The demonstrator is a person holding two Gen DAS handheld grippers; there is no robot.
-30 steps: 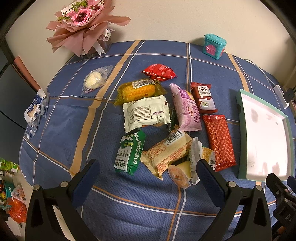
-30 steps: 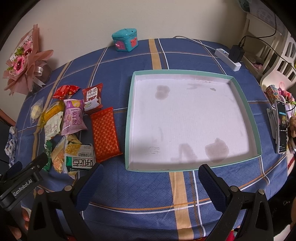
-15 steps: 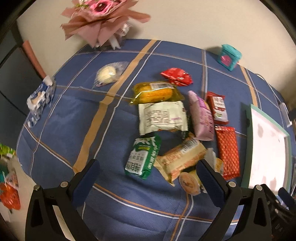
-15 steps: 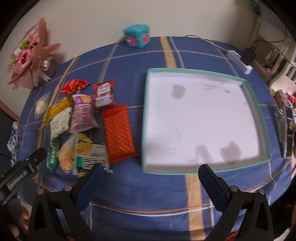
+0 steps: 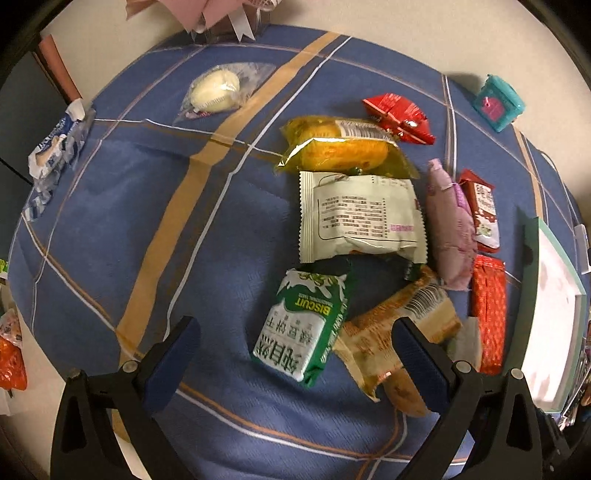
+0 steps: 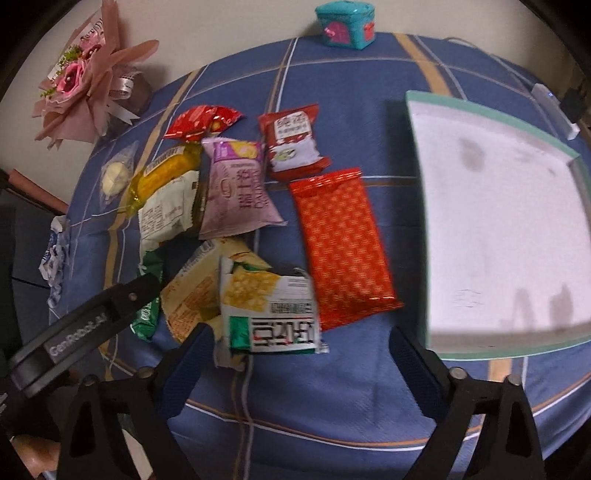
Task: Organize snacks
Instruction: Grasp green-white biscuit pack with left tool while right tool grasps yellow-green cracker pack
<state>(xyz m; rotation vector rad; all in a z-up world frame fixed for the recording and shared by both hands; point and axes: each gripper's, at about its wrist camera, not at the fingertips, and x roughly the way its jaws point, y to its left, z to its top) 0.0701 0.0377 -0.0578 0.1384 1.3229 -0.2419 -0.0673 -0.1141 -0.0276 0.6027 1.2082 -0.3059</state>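
Note:
Several snack packets lie in a heap on the blue tablecloth. In the left wrist view my left gripper (image 5: 295,347) is open and empty, low over a green biscuit pack (image 5: 303,325), with a tan wafer pack (image 5: 399,328) at its right finger. A white pack (image 5: 360,219) and a yellow cake pack (image 5: 343,147) lie beyond. In the right wrist view my right gripper (image 6: 299,350) is open and empty, just short of a corn snack pack (image 6: 271,310). An orange-red pack (image 6: 341,245) lies beside the empty green-rimmed white tray (image 6: 421,206).
A teal tin (image 6: 345,24) stands at the far edge. A pink flower bouquet (image 6: 83,79) sits at the back left. A wrapped white bun (image 5: 216,90) and a blue-white wrapper (image 5: 55,147) lie apart at the left. A power strip (image 6: 554,109) lies behind the tray.
Both grippers have moved forward and down toward the snack heap, the right one swinging left away from the tray. Both stay open. No packet has moved.

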